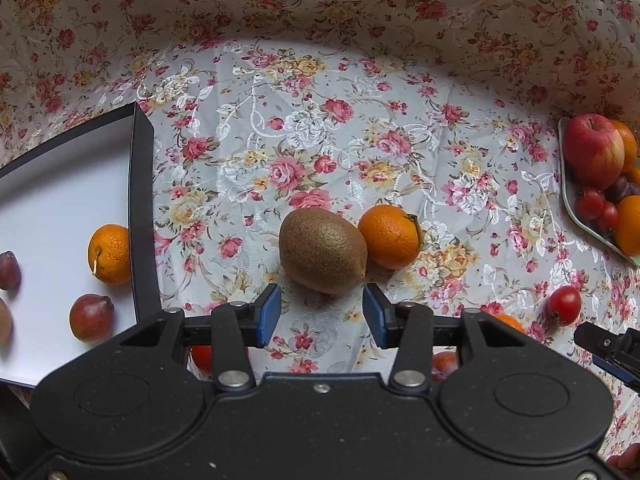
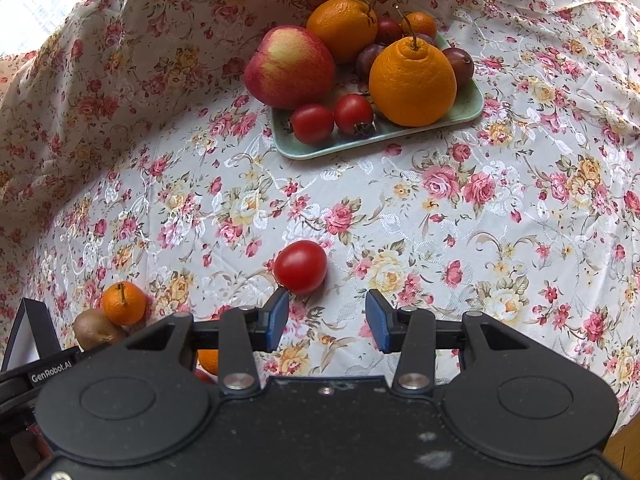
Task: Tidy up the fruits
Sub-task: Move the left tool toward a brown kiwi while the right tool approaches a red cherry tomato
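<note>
Partly sorted, fruit fills the green tray and box — yet a kiwi, small orange and tomato lie mid-surface before gaping, empty left tongs and right tongs.

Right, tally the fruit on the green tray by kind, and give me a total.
Apple: 1
Oranges: 3
Tomatoes: 2
Plums: 4, partly hidden behind the oranges, so less certain
Total on the green tray: 10
</note>
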The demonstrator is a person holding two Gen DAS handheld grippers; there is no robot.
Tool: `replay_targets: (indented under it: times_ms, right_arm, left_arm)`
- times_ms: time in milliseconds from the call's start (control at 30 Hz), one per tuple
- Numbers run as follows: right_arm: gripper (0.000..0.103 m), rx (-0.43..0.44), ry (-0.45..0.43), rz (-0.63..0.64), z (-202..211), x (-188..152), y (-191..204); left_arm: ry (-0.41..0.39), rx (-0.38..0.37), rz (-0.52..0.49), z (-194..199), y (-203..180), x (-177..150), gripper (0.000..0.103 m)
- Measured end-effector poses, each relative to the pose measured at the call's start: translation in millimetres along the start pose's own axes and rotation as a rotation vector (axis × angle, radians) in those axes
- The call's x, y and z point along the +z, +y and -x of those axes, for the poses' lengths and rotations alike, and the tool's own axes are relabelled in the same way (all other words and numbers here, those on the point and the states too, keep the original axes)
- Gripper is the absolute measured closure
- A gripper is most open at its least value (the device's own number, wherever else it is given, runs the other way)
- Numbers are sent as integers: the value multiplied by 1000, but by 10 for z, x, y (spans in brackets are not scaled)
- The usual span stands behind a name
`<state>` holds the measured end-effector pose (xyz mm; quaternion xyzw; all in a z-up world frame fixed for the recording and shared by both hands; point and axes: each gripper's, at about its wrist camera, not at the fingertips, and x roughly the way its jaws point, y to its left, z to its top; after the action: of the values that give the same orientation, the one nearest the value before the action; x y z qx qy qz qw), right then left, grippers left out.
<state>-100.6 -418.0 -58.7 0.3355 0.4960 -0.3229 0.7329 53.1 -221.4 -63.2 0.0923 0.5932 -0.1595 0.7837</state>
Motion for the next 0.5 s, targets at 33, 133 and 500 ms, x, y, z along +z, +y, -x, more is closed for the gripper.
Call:
replay_targets:
  times_ms: [33,133,500]
  right_arm:
    - [57,1,1,-1,-2,1,2]
    - [57,5,5,-2,-11,10,4]
    - [57,-2,8,-8,-57,35,-5]
  left_arm:
    - [-2,-5,6,-2,2,6,49]
    - [-16,-16,23,-1,5,24,40]
    - [-31,-13,55,-57,13,59,40]
